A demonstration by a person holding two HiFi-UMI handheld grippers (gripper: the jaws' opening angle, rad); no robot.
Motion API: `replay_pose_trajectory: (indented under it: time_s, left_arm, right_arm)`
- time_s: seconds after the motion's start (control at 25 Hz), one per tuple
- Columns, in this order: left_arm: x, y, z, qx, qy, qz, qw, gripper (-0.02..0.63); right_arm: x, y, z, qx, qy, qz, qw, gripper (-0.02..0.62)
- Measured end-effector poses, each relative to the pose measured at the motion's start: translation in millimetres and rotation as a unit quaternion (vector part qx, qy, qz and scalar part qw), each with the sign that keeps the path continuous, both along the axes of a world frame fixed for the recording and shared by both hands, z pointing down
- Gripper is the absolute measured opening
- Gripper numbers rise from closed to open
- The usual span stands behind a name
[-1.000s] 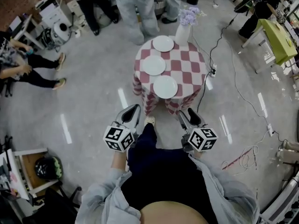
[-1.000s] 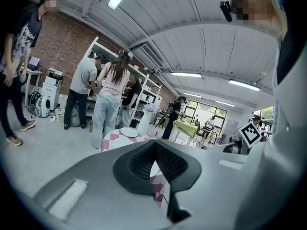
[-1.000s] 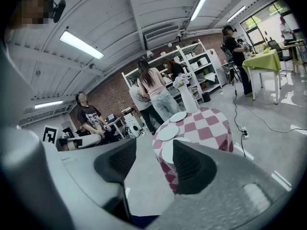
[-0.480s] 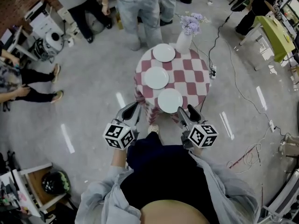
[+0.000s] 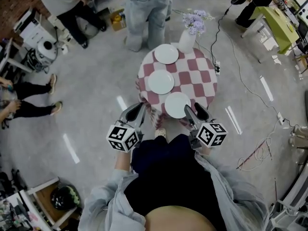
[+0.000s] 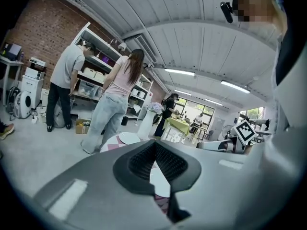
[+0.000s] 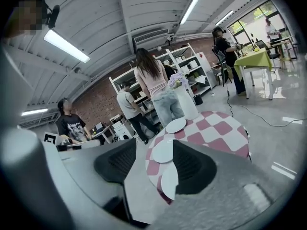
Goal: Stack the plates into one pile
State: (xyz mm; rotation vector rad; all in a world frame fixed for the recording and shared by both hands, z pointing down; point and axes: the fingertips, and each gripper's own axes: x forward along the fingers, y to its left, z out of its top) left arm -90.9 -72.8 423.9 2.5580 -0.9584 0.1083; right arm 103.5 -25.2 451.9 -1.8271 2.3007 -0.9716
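Three white plates lie apart in a row on a small round table with a red-and-white checked cloth [image 5: 192, 76]: a far plate [image 5: 166, 53], a middle plate [image 5: 160, 82] and a near plate [image 5: 177, 105]. In the head view my left gripper [image 5: 136, 113] hangs just short of the table's near left edge, its jaws shut and empty. To the near plate's right is my right gripper [image 5: 196, 114], open with nothing between its fingers. The right gripper view shows its gripper [image 7: 154, 146] framing the near plate [image 7: 169, 183] and middle plate [image 7: 163, 151]. The left gripper view shows its closed gripper [image 6: 154, 147].
A white vase with purple flowers [image 5: 188, 36] stands at the table's far edge. People stand just behind the table [image 5: 144, 13]. Cables [image 5: 240, 81] run over the floor on the right. A green table [image 5: 281, 23] is far right, a shelf unit [image 5: 43, 201] near left.
The table and plates have come closer in the head view. Both grippers now reach its near edge, one on each side of the near plate. The jaws look unchanged.
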Motion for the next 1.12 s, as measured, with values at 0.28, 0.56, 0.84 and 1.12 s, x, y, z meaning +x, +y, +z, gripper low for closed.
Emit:
replay_pose_trajectory:
  time_s: [0.28, 0.56, 0.84, 1.12]
  left_arm:
    - [4, 10, 16, -0.025, 0.003, 0.018, 0.9995, 0.012]
    - [25, 14, 48, -0.065, 0.002, 0.046, 0.9968, 0.012]
    - [46, 12, 91, -0.105, -0.011, 0.071, 0.9919, 0.012]
    - [57, 6, 132, -0.162, -0.010, 0.060, 0.9850, 0.012]
  right_arm:
    - [20, 4, 11, -0.025, -0.021, 0.004, 0.999, 0.231]
    - [48, 6, 55, -0.089, -0.083, 0.030, 0.992, 0.230]
    - [47, 12, 115, -0.175, -0.161, 0.003, 0.971, 0.230]
    - [49, 18, 166, -0.249, -0.169, -0.031, 0.953, 0.215]
